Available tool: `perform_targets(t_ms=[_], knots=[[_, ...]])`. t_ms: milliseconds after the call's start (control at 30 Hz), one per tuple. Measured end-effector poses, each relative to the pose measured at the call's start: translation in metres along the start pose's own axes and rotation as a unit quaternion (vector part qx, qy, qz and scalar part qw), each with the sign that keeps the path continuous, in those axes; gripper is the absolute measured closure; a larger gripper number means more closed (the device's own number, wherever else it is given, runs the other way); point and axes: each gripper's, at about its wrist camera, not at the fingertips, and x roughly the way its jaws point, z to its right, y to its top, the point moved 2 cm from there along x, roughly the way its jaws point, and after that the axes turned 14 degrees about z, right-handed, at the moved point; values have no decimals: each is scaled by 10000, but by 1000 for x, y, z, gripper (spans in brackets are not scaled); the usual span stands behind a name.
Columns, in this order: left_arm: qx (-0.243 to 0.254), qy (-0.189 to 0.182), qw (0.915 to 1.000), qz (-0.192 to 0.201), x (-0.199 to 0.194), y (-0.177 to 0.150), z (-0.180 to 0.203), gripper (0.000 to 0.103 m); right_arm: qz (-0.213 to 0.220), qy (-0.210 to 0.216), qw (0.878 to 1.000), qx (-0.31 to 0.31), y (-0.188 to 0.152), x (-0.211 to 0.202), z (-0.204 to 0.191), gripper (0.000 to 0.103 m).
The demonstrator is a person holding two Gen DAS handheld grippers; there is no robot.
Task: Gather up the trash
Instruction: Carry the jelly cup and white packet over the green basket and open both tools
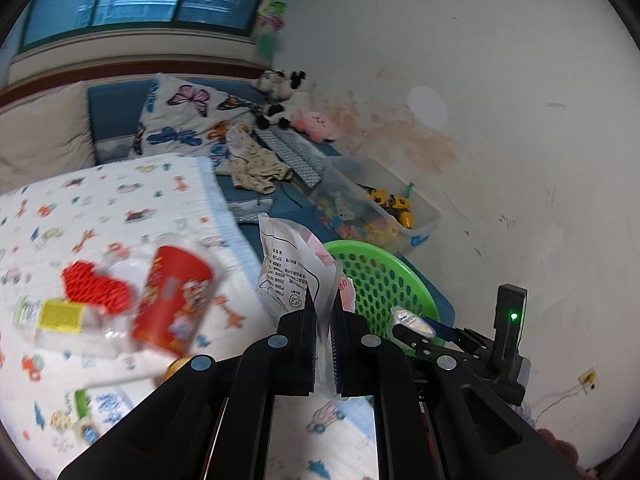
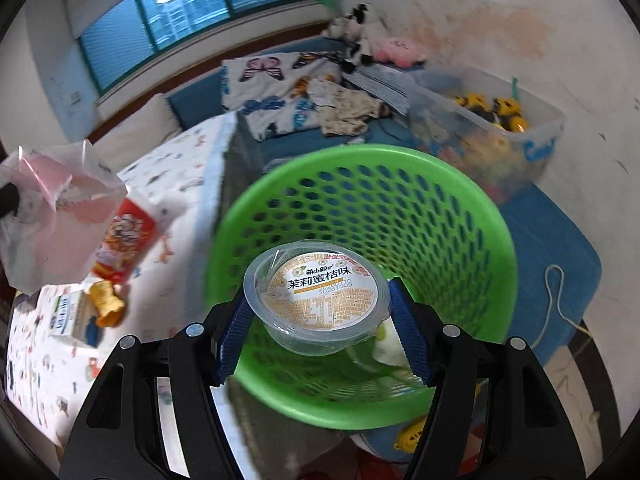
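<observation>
My left gripper (image 1: 323, 300) is shut on a crumpled white and pink plastic wrapper (image 1: 290, 268), held up beside the green perforated basket (image 1: 380, 276). The same wrapper (image 2: 52, 216) shows at the left edge of the right wrist view. My right gripper (image 2: 318, 308) is shut on a clear jelly cup (image 2: 318, 300) with a printed lid, held above the opening of the green basket (image 2: 460, 216). A pale scrap lies at the basket's bottom. On the printed sheet lie a red paper cup (image 1: 172, 300), a red foam net (image 1: 96, 288) and a small carton (image 2: 70, 312).
A clear toy bin (image 1: 384, 204) stands past the basket by the stained wall (image 1: 500, 100). Butterfly bedding (image 1: 188, 120), clothes and plush toys (image 1: 280, 96) lie at the back. The basket stands on a blue mat (image 2: 552, 256) with a white cord (image 2: 556, 292).
</observation>
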Motion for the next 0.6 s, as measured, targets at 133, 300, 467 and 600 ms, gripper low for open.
perform_targets(t_ms=[133, 300, 467, 600], knots=[[136, -83, 9998, -131, 26, 0, 16, 96, -48, -64, 9999, 129, -4, 4, 16, 32], [298, -157, 9990, -288, 55, -6, 31, 96, 15, -115, 9996, 239, -4, -1, 27, 31], [437, -270, 9973, -519, 84, -17, 44, 96, 97, -109, 9995, 296, -5, -13, 35, 29], [495, -286, 9957, -730, 101, -28, 50, 96, 164, -109, 9991, 367, -5, -23, 41, 29]])
